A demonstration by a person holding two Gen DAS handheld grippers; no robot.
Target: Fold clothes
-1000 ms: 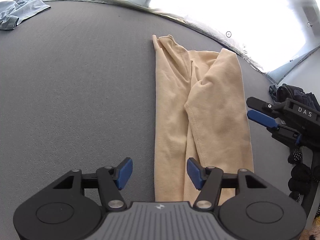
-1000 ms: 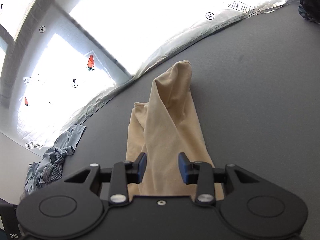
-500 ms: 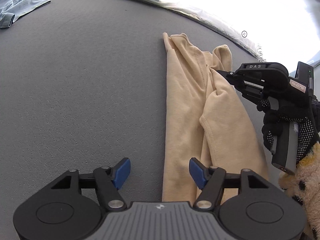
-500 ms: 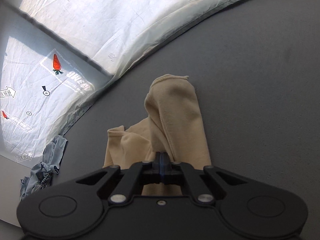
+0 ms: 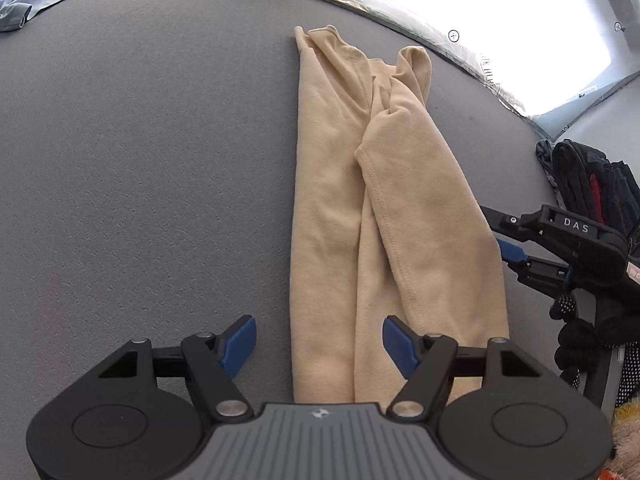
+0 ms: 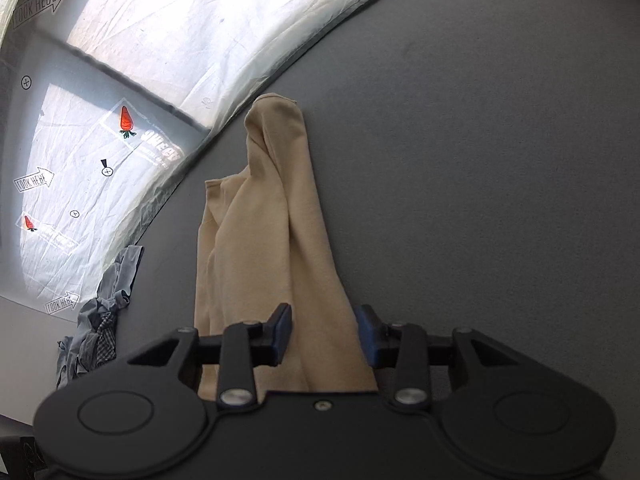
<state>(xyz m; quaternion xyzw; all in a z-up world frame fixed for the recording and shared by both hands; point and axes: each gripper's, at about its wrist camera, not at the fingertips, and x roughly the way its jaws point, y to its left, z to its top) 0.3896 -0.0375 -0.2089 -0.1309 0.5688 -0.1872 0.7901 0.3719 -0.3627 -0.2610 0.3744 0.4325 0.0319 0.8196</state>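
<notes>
Tan garment [image 5: 384, 216] lies on the grey desk [image 5: 140, 180], folded lengthwise into a long narrow strip, far end toward the bright wall. One flap with a stitched hem lies diagonally over the strip.

Change since half a second ago: your right hand-held gripper [image 6: 324, 330] was clamped on the cloth up near the far end of the strip. Now its blue pads stand apart, released, and it has come back to the near end. In the left wrist view it sits just off the strip's right edge [image 5: 508, 250], holding nothing. The far fold has dropped back onto the desk, and its tip is still humped and a little rounded.

Your left hand-held gripper [image 5: 316, 344] is released too, pads wide either side of the near left edge of the garment, as it was a second ago. Cannot tell if it touches the cloth.

Meaning for the task: the lengthwise fold looks laid and let go. Both tools now face the near end, so the likely next step is a crosswise fold, near end carried to far end. The loose diagonal flap may shift when you lift.

Blue-grey clothes [image 6: 100, 320] bunched at the desk's far left; dark clothes pile [image 5: 588, 184] at the right.
</notes>
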